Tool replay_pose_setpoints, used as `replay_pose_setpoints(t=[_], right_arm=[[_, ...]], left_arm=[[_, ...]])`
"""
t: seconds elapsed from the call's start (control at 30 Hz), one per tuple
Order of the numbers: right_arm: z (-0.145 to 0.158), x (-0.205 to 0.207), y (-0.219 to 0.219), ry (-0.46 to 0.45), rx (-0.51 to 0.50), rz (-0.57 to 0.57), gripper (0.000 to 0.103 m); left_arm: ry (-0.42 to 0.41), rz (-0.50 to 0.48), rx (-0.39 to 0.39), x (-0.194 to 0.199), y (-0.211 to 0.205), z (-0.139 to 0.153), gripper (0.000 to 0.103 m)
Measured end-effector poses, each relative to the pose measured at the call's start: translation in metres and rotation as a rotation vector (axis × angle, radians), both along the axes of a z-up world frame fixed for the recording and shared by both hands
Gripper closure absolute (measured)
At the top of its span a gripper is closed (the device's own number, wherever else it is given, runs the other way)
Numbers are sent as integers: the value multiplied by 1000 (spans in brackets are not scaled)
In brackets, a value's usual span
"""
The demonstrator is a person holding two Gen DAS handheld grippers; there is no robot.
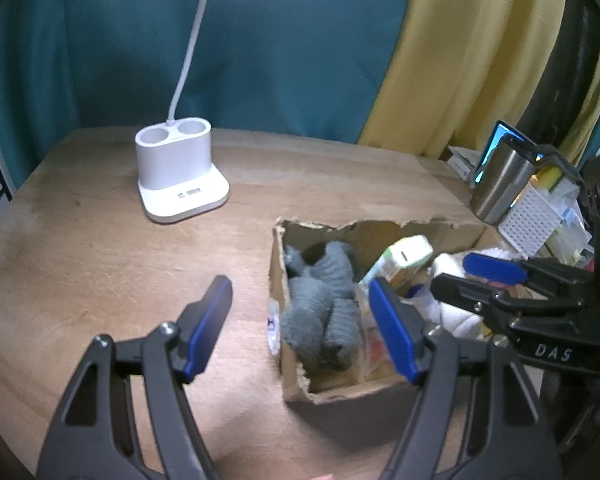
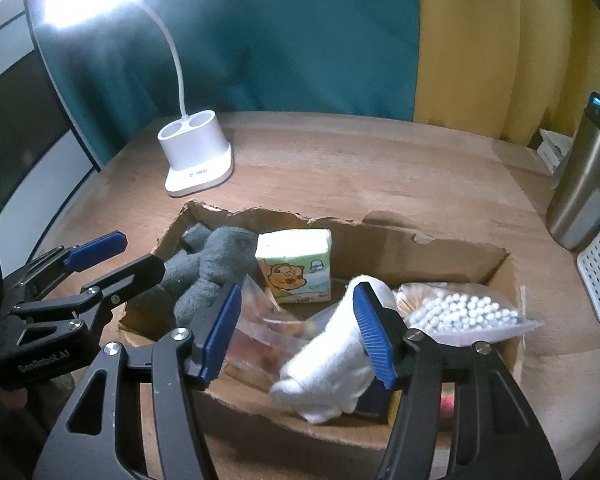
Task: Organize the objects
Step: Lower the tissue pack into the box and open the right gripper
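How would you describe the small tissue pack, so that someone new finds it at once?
Look into the torn cardboard box on the wooden table. The tissue pack stands near the back wall, between the grey sock and the white sock. Only it bears a cartoon bear.

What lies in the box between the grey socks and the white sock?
In the right wrist view, a tissue pack and a clear plastic bag lie between the grey socks and the white sock.

A torn, open-topped cardboard box (image 2: 452, 256) sits on the table. Inside, grey knitted socks (image 2: 216, 268) lie bunched at its left end, a tissue pack (image 2: 296, 268) printed with a cartoon bear stands tilted at the middle, and a white sock (image 2: 328, 368) lies draped beside a clear bag of cotton swabs (image 2: 460, 308) at the right.
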State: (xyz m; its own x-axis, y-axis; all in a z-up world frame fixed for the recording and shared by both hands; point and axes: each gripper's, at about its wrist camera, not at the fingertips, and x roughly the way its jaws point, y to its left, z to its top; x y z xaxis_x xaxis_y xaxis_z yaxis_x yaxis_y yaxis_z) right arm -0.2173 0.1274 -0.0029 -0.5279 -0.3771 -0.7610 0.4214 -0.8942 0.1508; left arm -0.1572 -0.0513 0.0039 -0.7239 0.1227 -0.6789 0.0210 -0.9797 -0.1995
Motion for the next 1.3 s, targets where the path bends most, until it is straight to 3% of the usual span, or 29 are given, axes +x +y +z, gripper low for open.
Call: replay_pose_setpoints(t=[0.5,0.73,0.9,0.97,1.03,1.1,1.3], right_arm=[[10,28,25,39,-4,-29,41],[15,41,44,59,-15,-57,34],[17,49,56,75,-8,-78,33],[17,53,61,85,-6,-87,25],[17,57,66,91,-5,-96,25],[15,61,71,92,-5,-100,25],[7,69,84,80,-1,-103,25]], left_arm=[[29,-20,-22,23,22,15,31],[39,-33,-13,35,36,19,31],[42,-21,-59,43,46,21,31],[45,-18,-67,46,49,22,31],[40,-13,-73,48,52,22,26],[40,-16,-73,51,55,21,9],[41,-26,-92,59,71,21,7]])
